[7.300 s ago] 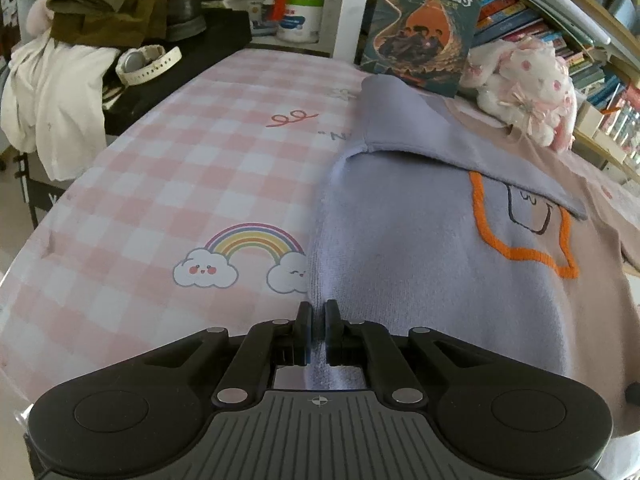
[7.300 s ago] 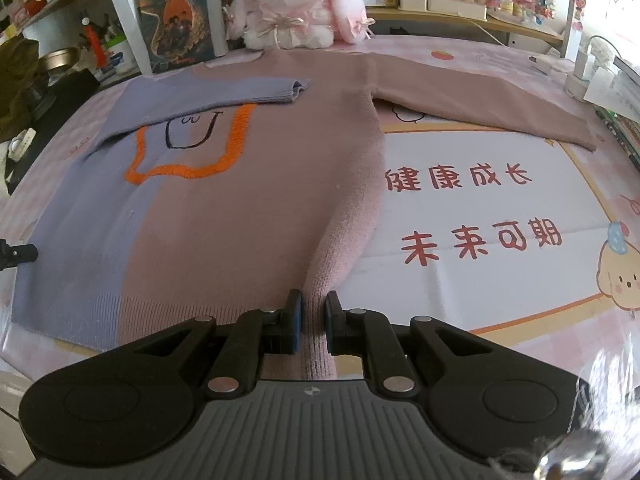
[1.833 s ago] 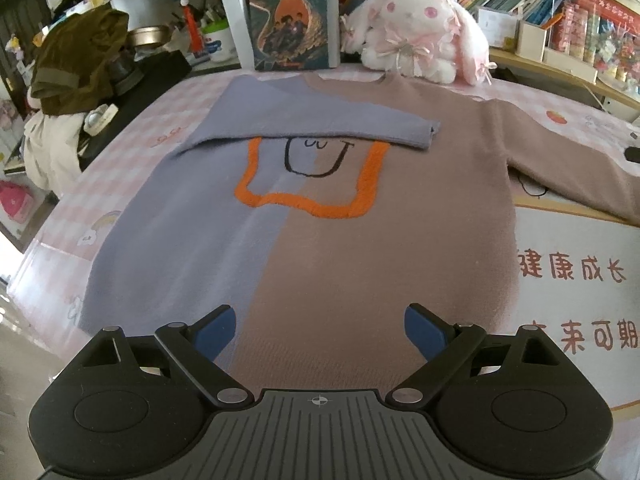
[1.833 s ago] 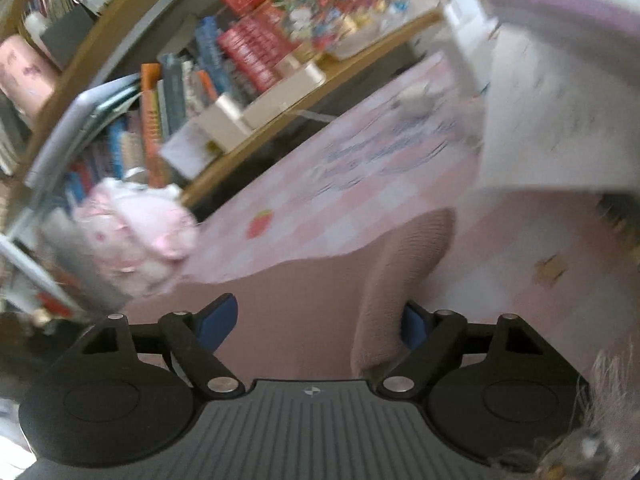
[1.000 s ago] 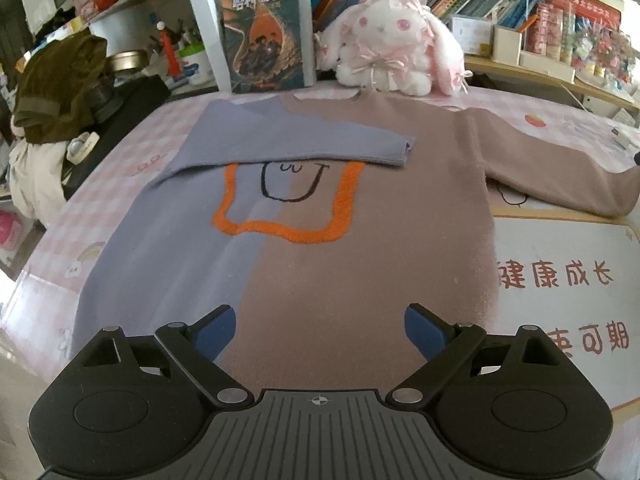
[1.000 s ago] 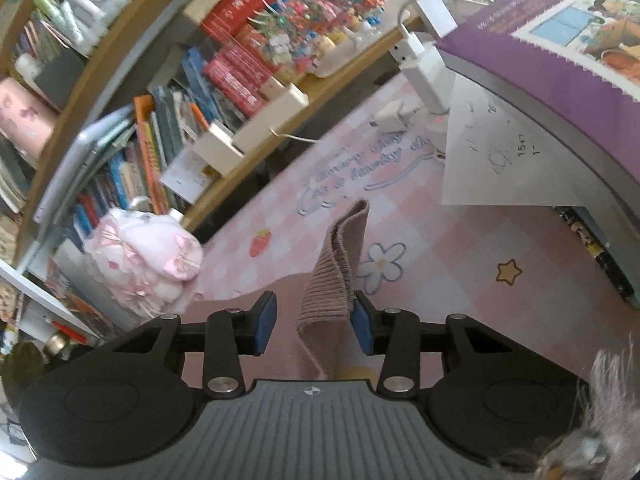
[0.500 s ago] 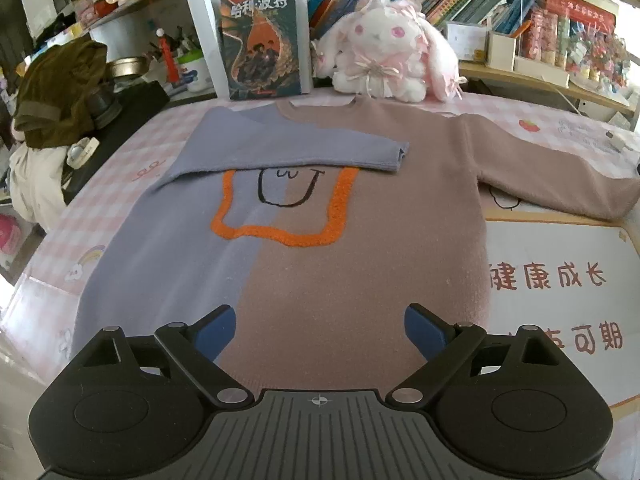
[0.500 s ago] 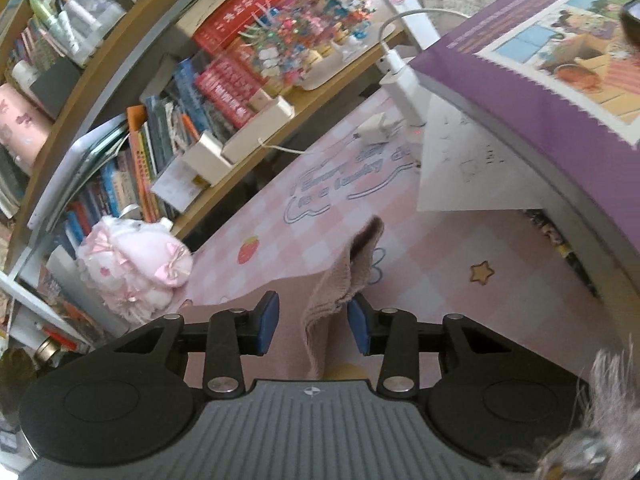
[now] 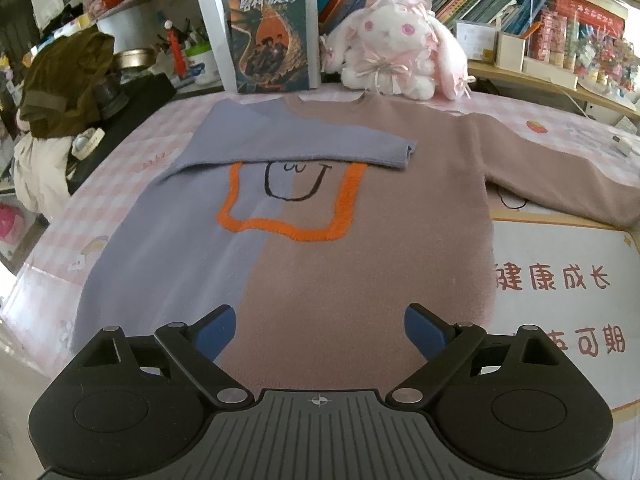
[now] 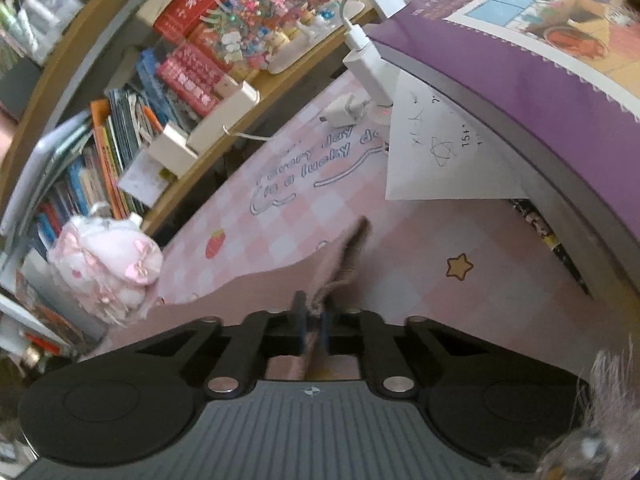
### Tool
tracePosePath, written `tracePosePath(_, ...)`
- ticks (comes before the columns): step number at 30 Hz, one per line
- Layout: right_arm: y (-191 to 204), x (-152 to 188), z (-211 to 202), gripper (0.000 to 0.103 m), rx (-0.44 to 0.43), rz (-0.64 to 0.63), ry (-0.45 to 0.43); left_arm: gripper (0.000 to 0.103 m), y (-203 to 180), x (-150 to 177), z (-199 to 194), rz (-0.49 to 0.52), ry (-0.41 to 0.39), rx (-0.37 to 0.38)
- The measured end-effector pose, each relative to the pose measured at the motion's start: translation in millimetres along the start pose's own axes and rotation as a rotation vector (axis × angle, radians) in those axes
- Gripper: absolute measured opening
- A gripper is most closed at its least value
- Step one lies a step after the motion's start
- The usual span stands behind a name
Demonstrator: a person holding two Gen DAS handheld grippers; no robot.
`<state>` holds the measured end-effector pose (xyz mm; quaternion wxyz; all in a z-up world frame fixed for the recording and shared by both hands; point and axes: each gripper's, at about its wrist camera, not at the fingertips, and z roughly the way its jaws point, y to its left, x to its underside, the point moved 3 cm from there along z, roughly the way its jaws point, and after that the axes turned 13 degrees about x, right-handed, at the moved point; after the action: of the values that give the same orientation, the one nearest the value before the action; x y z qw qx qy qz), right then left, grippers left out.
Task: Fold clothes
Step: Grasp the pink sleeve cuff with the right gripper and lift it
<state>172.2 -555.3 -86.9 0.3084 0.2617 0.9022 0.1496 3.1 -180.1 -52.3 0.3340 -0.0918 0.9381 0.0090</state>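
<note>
A lilac and dusty-pink sweater (image 9: 304, 248) with an orange outline lies flat on the pink checked table cover (image 9: 132, 168). Its lilac sleeve (image 9: 320, 148) is folded across the chest. Its pink sleeve (image 9: 560, 176) stretches out to the right. My left gripper (image 9: 319, 328) is open and empty above the sweater's hem. My right gripper (image 10: 314, 324) is shut on the pink sleeve's cuff (image 10: 340, 264), which stands up between the fingers.
A pink plush rabbit (image 9: 396, 56) and an upright book (image 9: 272, 28) stand behind the sweater. Shelves of books (image 10: 132, 136) run along the back. A purple book (image 10: 540, 52), a paper sheet and a white charger (image 10: 368, 68) lie near the right gripper. Dark clothes (image 9: 64, 84) pile at the left.
My right gripper has closed fully on the pink cuff, from loosely around it half a second ago. My left gripper stays open and has drawn back a little from the sweater.
</note>
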Motion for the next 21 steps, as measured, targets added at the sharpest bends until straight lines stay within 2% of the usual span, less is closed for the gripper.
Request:
tracePosePath(5, 9.4, -0.9, -8.1, 0.005, -0.027, -0.051, 0.013, 0.094, 1.3, 1.2, 2.2, -0.013, 0.008, 0.007)
tracePosePath(15, 40.3, -6.0, -35.1, 0.005, -0.145, -0.067, 0.036, 0.094, 7.0, 1.1, 0.9, 0.000, -0.013, 0.033)
tracePosePath(21, 71.4, -0.2, -52.8, 0.005, -0.194, -0.089, 0.020, 0.094, 16.9, 1.0, -1.8, 0.029, -0.044, 0.096)
